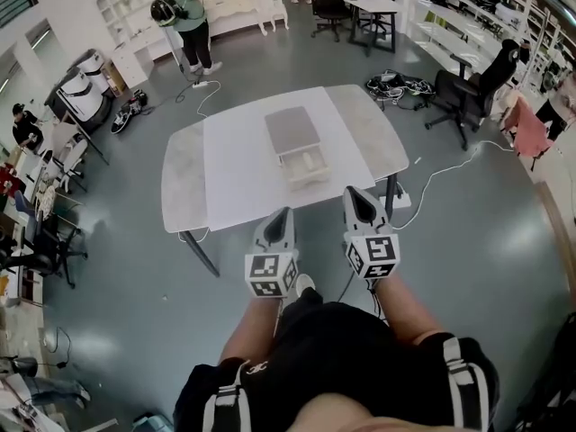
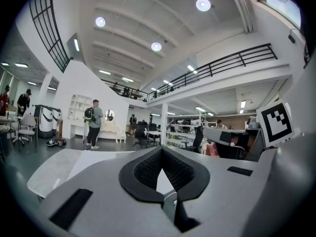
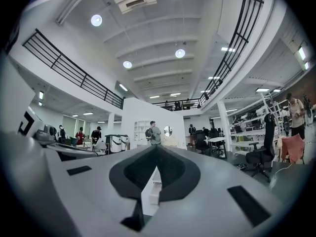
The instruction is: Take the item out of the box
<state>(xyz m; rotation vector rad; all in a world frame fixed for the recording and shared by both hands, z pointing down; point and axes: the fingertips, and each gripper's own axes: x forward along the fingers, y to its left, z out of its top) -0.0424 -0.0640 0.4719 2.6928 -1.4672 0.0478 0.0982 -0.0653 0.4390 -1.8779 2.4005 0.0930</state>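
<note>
Jaws of the left gripper (image 2: 161, 149) stand closed, tips meeting, with nothing caught between them. Those of the right gripper (image 3: 157, 147) are pressed together the same way and are just as empty. Through the slot below each pair of tips only a sliver of white tabletop shows. In the head view the 2 grippers are held side by side, both pointing roughly level toward the table (image 1: 234, 183) and short of its near edge, the right one slightly ahead. Each carries its marker cube, the left cube (image 1: 272, 274) and the right cube (image 1: 373, 255), just above the person's forearms.

The box (image 1: 306, 178) sits open near the middle of the table, well apart from both grippers. Its grey lid (image 1: 292, 131) lies flat behind it, touching it. A pale item (image 1: 312, 161) rests inside (its shape is too small to make out).

Beyond the table a white cable (image 1: 450, 169) trails across the grey floor, a black office chair (image 1: 468, 93) stands to the right, and a person in a green top (image 1: 184, 12) stands near white shelving at the far wall.
</note>
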